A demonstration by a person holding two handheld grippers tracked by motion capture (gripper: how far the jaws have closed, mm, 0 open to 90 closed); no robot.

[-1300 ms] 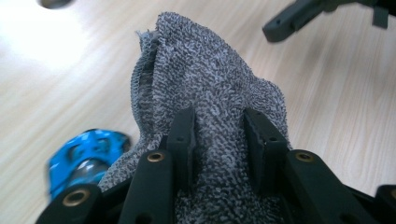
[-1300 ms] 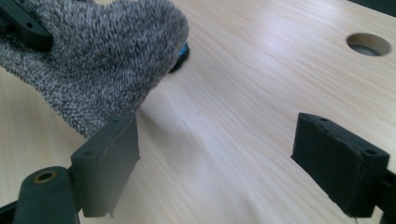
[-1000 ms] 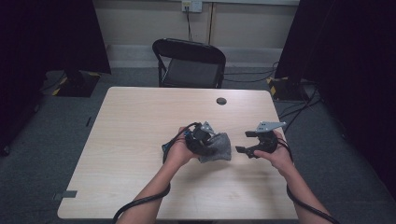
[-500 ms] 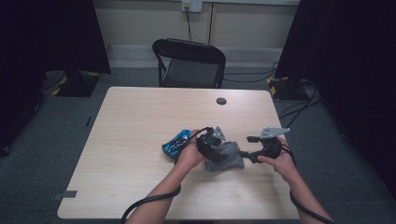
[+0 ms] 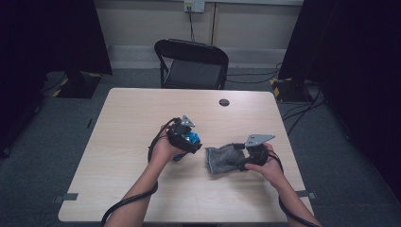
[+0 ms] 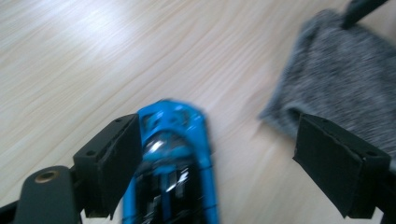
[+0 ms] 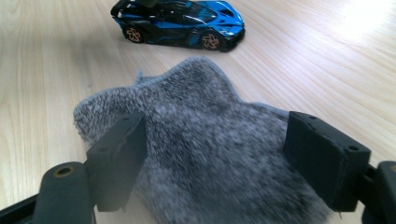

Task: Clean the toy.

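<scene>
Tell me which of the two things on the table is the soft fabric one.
The grey knitted fabric pouch by the right gripper, lying limp on the wooden table. The other, a blue and black toy sports car, is rigid and wheeled.

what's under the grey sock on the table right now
The grey sock lies flat on the wooden table, with bare tabletop around its edges. The blue toy car stands apart from it, uncovered. Whatever lies beneath or inside the sock is hidden.

A black folding chair point(image 5: 193, 64) stands behind the wooden table point(image 5: 127, 118) on grey carpet point(image 5: 56, 118), against a beige wall point(image 5: 142, 23).
</scene>
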